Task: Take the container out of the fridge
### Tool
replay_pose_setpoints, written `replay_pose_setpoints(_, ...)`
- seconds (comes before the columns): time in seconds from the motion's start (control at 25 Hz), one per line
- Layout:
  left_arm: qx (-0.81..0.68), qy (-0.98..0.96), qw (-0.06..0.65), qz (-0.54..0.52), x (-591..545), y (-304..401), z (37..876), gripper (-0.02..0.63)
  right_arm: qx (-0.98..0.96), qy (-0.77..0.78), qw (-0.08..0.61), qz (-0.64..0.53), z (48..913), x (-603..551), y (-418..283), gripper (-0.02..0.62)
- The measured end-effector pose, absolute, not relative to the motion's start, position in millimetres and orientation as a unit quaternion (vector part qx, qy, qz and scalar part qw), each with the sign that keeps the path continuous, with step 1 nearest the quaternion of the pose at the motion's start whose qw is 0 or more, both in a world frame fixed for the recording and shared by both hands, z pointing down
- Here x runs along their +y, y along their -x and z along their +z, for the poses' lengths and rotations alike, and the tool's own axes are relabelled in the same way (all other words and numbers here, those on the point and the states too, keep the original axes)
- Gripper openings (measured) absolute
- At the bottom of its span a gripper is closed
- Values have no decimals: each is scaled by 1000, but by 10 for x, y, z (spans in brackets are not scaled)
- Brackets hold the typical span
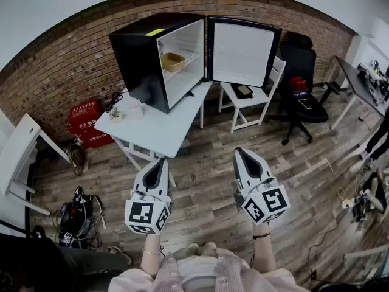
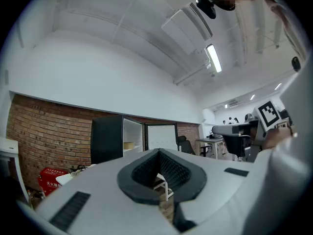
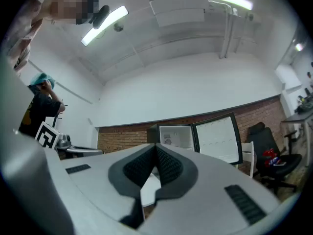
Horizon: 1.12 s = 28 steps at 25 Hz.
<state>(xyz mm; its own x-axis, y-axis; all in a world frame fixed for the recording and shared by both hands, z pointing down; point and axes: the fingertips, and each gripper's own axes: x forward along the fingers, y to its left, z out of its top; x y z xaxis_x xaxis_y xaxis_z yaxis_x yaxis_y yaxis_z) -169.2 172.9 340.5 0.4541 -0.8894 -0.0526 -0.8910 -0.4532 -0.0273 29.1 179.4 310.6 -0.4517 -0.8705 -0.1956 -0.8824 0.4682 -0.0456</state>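
Though the fridge (image 1: pixel 146 53) stands open on the table (image 1: pixel 152 132), the container (image 1: pixel 172 61) sits inside, upper level, untouched. Left gripper (image 1: pixel 162 162) and right gripper (image 1: pixel 239 152) both clenched, empty, well apart from it. Approach, grasp, withdrawal all remain.

text: none legible | red box (image 1: pixel 85 121): white print, unreadable

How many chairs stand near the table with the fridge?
2: a white chair just right of the white table, by the open fridge door, and a black office chair to its right. Others may be hidden.
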Motion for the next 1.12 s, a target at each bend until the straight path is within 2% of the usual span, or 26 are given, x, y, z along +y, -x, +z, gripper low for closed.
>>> replay_pose_setpoints(0.64,530,848,4,15,1617,1310,3609,-9,866,490,93,24,3326,1471,-547,8)
replay_pose_setpoints(0.76,537,843,-2,18,1560,1301,3630,-9,872,479,101,10,3359,1400,-545,78)
replay_pose_setpoints(0.88,540,841,-5,18,1470,1280,3644,-9,874,475,105,8,3378,1305,-576,97)
replay_pose_setpoints(0.96,540,841,-8,16,1405,1247,3675,-9,872,477,105,6,3397,1229,-613,143)
replay_pose_setpoints(1.12,540,841,-16,11,1258,1184,3782,-9,870,482,104,-6,3512,1034,-683,176)
